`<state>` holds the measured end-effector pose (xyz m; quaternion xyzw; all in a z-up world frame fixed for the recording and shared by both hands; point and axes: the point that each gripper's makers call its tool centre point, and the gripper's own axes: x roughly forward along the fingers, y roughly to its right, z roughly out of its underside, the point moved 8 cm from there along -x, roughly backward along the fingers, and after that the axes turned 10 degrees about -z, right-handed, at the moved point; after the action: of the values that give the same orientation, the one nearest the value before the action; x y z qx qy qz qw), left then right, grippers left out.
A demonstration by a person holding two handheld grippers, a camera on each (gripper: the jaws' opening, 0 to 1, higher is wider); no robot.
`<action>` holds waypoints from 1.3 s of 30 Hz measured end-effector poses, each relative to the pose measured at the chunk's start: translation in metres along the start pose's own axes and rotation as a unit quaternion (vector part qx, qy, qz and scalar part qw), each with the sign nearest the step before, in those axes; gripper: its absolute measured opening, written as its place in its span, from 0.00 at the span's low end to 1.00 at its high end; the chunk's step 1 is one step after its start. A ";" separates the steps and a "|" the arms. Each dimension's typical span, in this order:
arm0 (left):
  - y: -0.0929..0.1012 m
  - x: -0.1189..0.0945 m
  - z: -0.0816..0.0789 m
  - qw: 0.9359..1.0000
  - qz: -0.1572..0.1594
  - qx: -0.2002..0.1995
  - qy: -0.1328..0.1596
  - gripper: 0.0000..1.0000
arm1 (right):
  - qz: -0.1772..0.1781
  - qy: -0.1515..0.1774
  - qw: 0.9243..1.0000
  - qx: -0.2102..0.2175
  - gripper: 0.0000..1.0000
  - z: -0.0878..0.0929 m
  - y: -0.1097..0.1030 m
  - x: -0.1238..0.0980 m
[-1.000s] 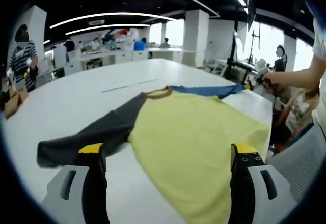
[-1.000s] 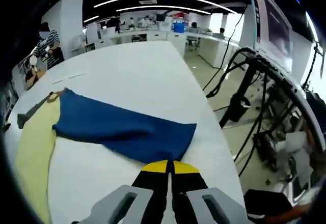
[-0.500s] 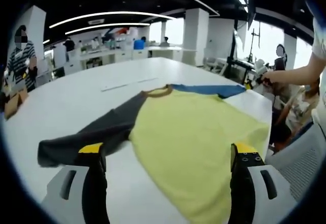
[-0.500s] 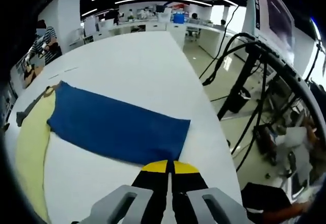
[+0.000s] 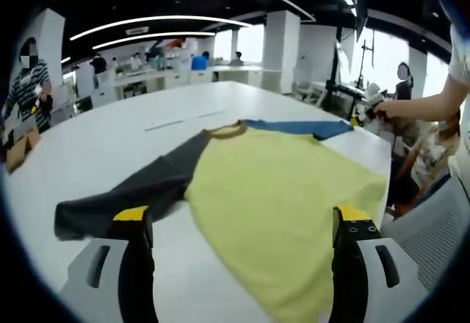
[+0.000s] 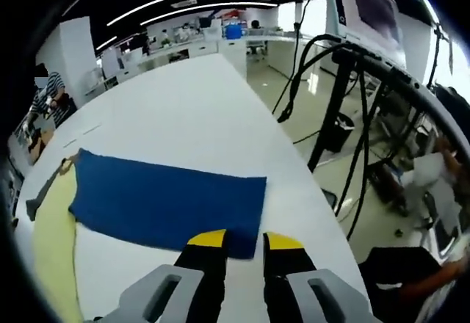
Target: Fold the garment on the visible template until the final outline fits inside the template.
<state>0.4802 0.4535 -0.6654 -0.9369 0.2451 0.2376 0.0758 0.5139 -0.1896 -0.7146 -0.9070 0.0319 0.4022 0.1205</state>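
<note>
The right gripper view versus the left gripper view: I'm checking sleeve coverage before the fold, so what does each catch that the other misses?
The right gripper view gives the whole blue sleeve lying flat, with the right gripper open at its cuff. The left gripper view gives the full gray sleeve and the open left gripper. Both share the yellow shirt body on the white table.

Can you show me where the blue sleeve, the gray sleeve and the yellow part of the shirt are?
blue sleeve [image 6: 165, 204]: right gripper view, middle of the flat blue cloth.
gray sleeve [image 5: 150, 185]: left gripper view, middle of the dark sleeve.
yellow part [image 5: 283, 205]: left gripper view, middle of the shirt's body.
</note>
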 end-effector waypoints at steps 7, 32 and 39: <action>-0.001 -0.001 0.002 1.000 -0.002 0.000 -0.003 0.99 | 0.014 -0.016 1.000 -0.002 0.13 0.006 0.005 0.006; 0.001 -0.007 0.000 1.000 0.010 0.009 -0.013 0.99 | 0.022 -0.006 1.000 0.021 0.01 0.008 -0.002 0.009; 0.002 -0.008 0.000 1.000 0.014 0.013 -0.012 0.99 | 0.007 0.020 0.997 0.077 0.00 0.007 0.001 0.011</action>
<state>0.4728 0.4556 -0.6615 -0.9293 0.2604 0.2467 0.0879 0.5161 -0.1888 -0.7272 -0.9026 0.0713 0.3813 0.1867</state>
